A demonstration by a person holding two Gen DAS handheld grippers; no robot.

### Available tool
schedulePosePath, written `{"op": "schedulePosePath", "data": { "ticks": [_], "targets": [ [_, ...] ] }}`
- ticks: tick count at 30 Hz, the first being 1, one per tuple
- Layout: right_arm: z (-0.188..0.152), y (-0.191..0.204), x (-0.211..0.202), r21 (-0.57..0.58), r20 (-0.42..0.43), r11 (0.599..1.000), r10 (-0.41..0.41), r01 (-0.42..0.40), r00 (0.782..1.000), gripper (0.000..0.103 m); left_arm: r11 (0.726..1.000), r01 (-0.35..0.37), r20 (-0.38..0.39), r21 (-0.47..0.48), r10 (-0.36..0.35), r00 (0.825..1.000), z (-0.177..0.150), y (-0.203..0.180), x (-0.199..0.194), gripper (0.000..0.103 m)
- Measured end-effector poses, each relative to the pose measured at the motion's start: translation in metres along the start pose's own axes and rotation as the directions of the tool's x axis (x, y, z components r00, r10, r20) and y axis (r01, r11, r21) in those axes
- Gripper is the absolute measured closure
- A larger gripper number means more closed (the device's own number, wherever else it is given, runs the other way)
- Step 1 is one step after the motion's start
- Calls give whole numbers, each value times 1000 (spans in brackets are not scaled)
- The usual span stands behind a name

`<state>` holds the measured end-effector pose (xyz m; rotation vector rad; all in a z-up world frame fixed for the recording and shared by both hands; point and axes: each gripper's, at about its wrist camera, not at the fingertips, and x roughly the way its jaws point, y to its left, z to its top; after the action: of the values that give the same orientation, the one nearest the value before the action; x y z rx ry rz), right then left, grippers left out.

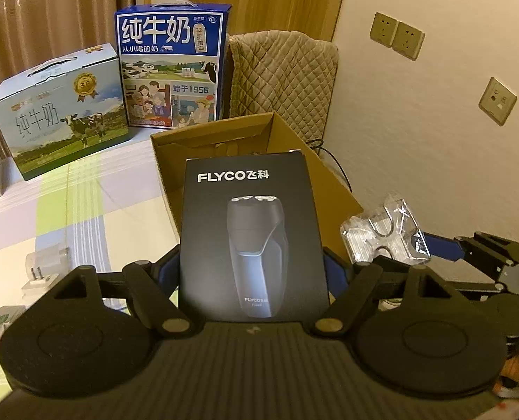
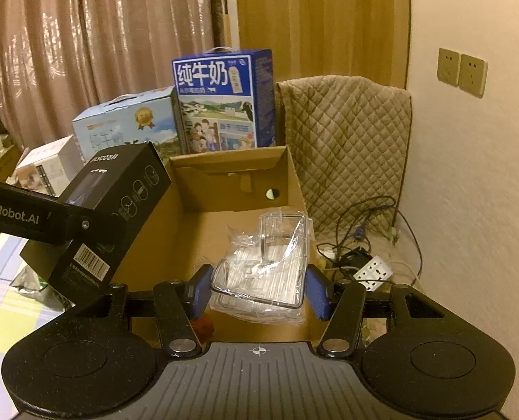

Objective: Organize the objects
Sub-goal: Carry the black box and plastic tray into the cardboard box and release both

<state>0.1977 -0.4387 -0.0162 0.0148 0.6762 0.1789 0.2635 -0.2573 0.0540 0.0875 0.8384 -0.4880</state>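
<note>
while the left gripper (image 1: 254, 269) is clamping the black shaver box (image 1: 252, 238) above the cardboard box (image 2: 245, 189), the right gripper (image 2: 259, 290) is squeezing a clear plastic package (image 2: 263, 266) over its open interior.

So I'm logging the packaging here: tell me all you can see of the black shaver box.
The shaver box is matte black card, printed FLYCO in white above a picture of a shaver, with icons and a barcode on its other sides. It looks closed and undamaged. The left tool clamps its lower sides and holds it tilted in the air at the open carton's left edge.
</note>
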Motion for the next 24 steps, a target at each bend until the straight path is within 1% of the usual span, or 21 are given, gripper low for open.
{"op": "schedulePosePath", "data": {
  "ticks": [4, 6, 11, 24],
  "targets": [
    [1, -2, 8, 3, -7, 1000, 0, 0, 1000, 50, 1000, 8, 7, -1, -8, 1000, 3, -3, 13, 25],
    [1, -3, 11, 5, -9, 1000, 0, 0, 1000, 50, 1000, -4, 10, -2, 4, 1000, 3, -4, 16, 19],
    [-1, -5, 16, 7, -16, 1000, -2, 2, 1000, 50, 1000, -23, 14, -9, 24, 1000, 0, 1, 16, 19],
    [2, -2, 14, 7, -9, 1000, 6, -6, 1000, 50, 999, -29, 15, -33, 29, 999, -11, 15, 1, 19]
  ]
}}
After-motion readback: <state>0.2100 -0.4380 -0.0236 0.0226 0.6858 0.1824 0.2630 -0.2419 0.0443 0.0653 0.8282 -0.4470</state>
